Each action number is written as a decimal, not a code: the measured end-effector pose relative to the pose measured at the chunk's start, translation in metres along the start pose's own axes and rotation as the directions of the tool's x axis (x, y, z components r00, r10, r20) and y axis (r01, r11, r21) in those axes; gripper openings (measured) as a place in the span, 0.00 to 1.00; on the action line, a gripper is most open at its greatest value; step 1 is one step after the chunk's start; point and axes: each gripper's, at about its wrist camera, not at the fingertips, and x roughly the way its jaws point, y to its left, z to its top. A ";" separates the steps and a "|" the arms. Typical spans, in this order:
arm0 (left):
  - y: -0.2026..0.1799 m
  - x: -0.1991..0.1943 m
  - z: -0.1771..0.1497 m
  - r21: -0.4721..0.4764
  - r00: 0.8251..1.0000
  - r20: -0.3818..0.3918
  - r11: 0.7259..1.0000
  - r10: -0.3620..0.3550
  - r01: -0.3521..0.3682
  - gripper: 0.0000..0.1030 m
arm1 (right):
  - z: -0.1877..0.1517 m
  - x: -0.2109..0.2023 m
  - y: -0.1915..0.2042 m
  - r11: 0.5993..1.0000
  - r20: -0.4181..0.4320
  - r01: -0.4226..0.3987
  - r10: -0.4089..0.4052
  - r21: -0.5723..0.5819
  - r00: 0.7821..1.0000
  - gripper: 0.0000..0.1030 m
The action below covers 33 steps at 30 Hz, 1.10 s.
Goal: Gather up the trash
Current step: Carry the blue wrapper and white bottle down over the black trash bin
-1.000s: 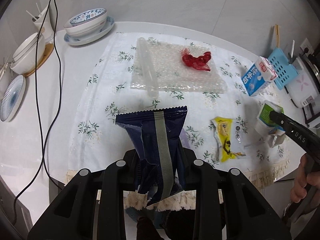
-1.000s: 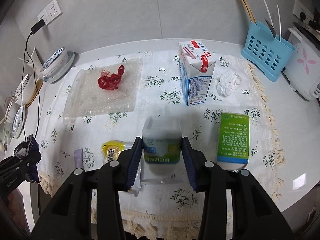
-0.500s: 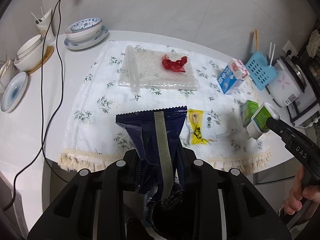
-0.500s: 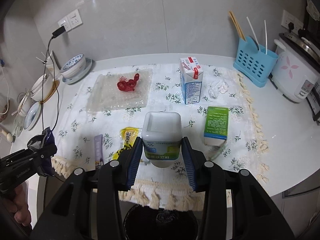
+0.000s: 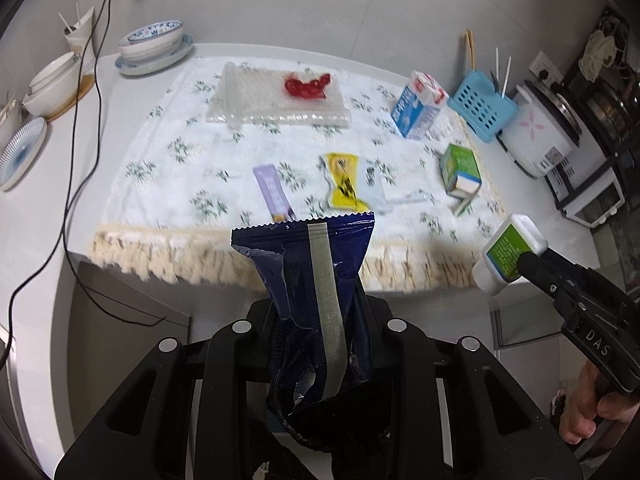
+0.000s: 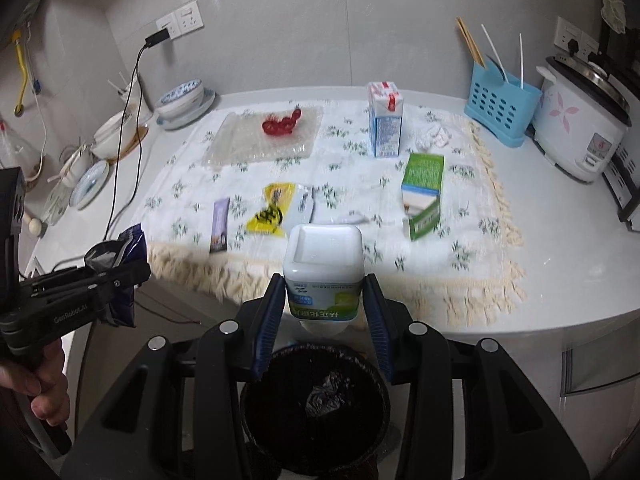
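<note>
My left gripper (image 5: 316,320) is shut on a dark blue snack bag (image 5: 316,276) and holds it off the table's front edge, above a black bin (image 5: 320,428). My right gripper (image 6: 324,300) is shut on a white yogurt bottle with a green label (image 6: 322,264), directly above the black-lined bin (image 6: 312,400). On the floral cloth lie a yellow wrapper (image 6: 272,210), a purple wrapper (image 6: 220,220), a green carton on its side (image 6: 424,188), an upright blue milk carton (image 6: 386,120), a crumpled tissue (image 6: 434,138), and red scraps (image 6: 282,124) on bubble wrap (image 6: 260,140).
A blue utensil basket (image 6: 500,108) and a rice cooker (image 6: 580,120) stand at the right. Bowls and plates (image 6: 180,100) are stacked at the back left, with a black cable (image 5: 80,120) trailing over the counter edge. The cloth's fringe (image 6: 400,296) hangs at the front.
Both grippers have pulled back from the table with their items. The bottle and bag now hang beyond the front edge over the bin, which has come into fuller view.
</note>
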 end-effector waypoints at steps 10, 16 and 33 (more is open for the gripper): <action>-0.010 0.021 -0.046 0.019 0.998 -0.053 0.999 -0.028 0.029 0.26 | -0.057 0.005 -0.014 1.000 -0.068 -0.010 0.010 -0.011 0.998 0.37; -0.012 0.043 -0.068 0.033 0.996 -0.087 0.999 -0.025 0.028 0.26 | -0.084 0.024 -0.020 1.000 -0.111 -0.014 0.014 0.002 0.994 0.38; -0.023 0.122 -0.114 0.083 0.980 -0.195 0.995 -0.036 0.053 0.26 | -0.141 0.098 -0.022 1.000 -0.232 -0.017 0.014 -0.009 0.973 0.37</action>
